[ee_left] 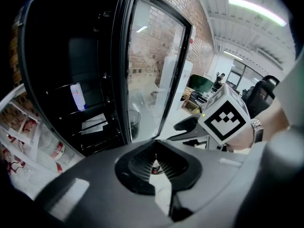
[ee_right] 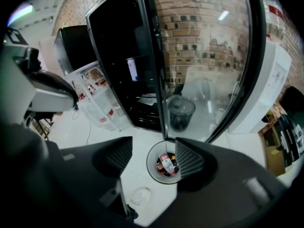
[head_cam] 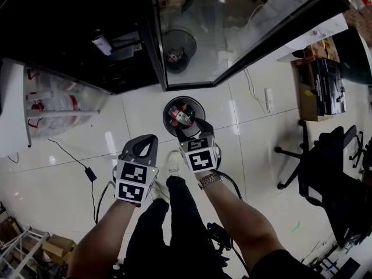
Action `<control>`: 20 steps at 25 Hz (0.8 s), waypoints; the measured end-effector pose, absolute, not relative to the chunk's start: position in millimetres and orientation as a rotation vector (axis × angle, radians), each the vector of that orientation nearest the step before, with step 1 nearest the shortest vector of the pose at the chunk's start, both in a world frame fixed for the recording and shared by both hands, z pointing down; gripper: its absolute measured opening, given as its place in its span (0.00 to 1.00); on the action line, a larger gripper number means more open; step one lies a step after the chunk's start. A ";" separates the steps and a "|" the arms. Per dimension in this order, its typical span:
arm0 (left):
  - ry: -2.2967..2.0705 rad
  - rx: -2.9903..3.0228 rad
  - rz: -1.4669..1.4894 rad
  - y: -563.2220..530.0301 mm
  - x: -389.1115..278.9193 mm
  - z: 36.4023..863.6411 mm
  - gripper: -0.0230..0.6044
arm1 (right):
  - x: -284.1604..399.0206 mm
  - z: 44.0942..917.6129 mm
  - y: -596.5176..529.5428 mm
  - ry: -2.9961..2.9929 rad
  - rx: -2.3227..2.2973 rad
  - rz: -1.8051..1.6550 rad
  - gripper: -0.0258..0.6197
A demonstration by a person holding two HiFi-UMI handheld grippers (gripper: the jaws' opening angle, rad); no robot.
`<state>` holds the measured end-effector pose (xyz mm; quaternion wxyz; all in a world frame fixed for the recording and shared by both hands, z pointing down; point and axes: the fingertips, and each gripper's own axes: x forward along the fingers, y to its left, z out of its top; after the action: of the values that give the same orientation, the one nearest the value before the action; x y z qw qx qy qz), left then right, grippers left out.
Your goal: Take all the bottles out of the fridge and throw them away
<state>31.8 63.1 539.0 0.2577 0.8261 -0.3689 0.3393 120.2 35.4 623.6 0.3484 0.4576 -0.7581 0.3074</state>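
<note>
A black fridge (head_cam: 87, 28) stands with its glass door (head_cam: 232, 34) swung open. Inside it, one white bottle with a blue label (head_cam: 102, 44) (ee_left: 77, 96) (ee_right: 132, 69) stands on a shelf. A round bin (head_cam: 183, 115) (ee_right: 164, 163) sits on the floor below the door's edge, with several red-labelled bottles (ee_right: 165, 164) in it. My right gripper (head_cam: 192, 129) (ee_right: 153, 156) hangs open and empty over the bin. Beside it to the left, my left gripper (head_cam: 150, 139) (ee_left: 155, 148) is shut on nothing, its tips together.
A white rack with clear, red-labelled packs (head_cam: 52, 106) leans left of the fridge. A cable and adapter (head_cam: 87, 170) lie on the white tiles. Office chairs (head_cam: 325, 161) and boxes (head_cam: 319, 86) stand at the right. The person's shoes (head_cam: 173, 161) are just behind the bin.
</note>
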 end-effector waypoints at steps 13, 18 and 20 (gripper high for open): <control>-1.223 2.248 0.853 43.6 0.1 464.1 0.04 | 68.2 517.8 13.4 -2.181 1.059 0.583 0.48; -1.324 2.224 0.800 31.6 -30.6 441.3 0.04 | 33.9 489.7 -1.4 -2.233 1.001 0.508 0.47; -1.354 2.217 0.782 27.9 -41.0 436.3 0.04 | 21.7 483.2 -9.7 -2.249 0.990 0.484 0.47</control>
<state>-41.0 27.9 436.3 0.2128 0.7986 -0.4876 0.2815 21.7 -9.7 483.2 0.3132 0.3753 -0.8529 0.1837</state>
